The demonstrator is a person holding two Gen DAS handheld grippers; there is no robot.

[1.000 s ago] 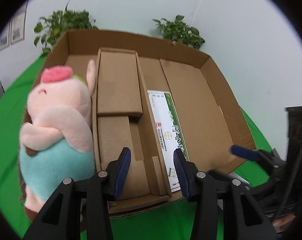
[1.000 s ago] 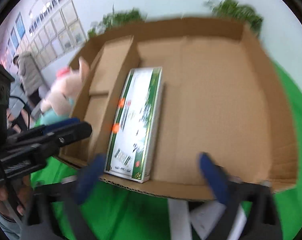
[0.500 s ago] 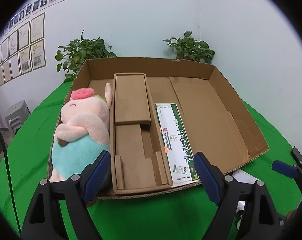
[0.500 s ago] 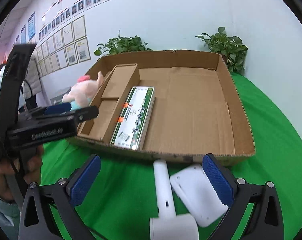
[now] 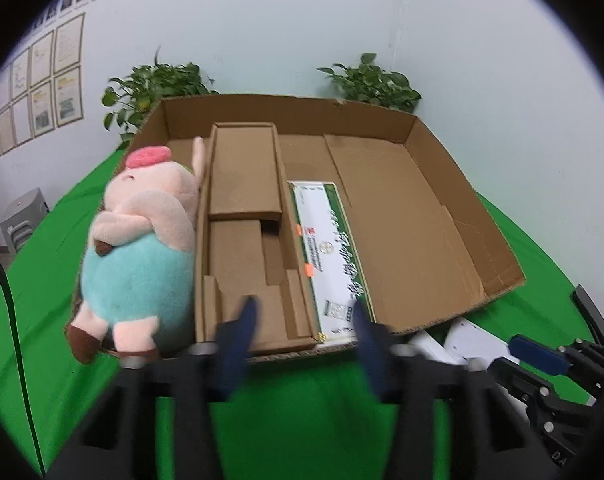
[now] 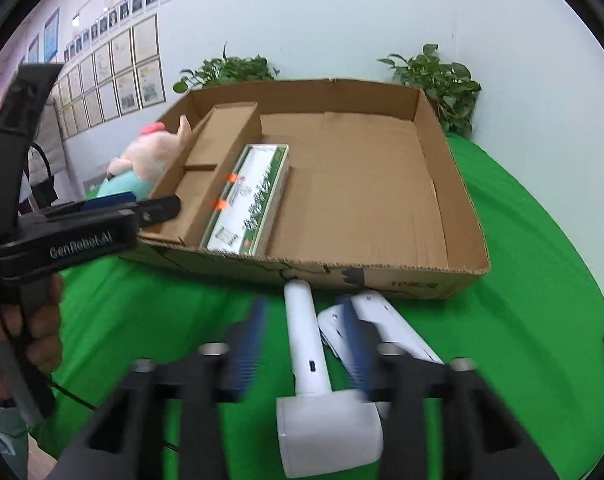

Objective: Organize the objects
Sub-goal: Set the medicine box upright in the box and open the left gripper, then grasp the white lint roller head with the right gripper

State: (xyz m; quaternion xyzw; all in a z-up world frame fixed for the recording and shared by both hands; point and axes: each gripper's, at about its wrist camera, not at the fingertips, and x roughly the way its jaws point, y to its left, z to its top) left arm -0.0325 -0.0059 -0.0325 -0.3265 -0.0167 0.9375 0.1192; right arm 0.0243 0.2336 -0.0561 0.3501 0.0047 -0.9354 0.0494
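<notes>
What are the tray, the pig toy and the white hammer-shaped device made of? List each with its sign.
Tray: corrugated cardboard, matte brown; fluted cut edges show.
Pig toy: plush fabric, fuzzy nap.
White hammer-shaped device: probably plastic; smooth, slightly glossy shell.

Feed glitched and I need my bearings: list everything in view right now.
cardboard box: 1, brown, open, on the cloth
cardboard insert: 1, brown, left part of the box
plush pig: 1, pink and teal, left end of the box
packet: 1, white and green, flat beside the insert
handled gadget: 1, white, on the cloth before the box
flat gadget: 1, white, beside it
cloth: 1, green
plants: 2, green, behind the box
framed papers: many, on the wall
left claw: just been closing, nothing between
right claw: just been closing, astride the handled gadget, not pressing
hand: 1, holding the left claw
</notes>
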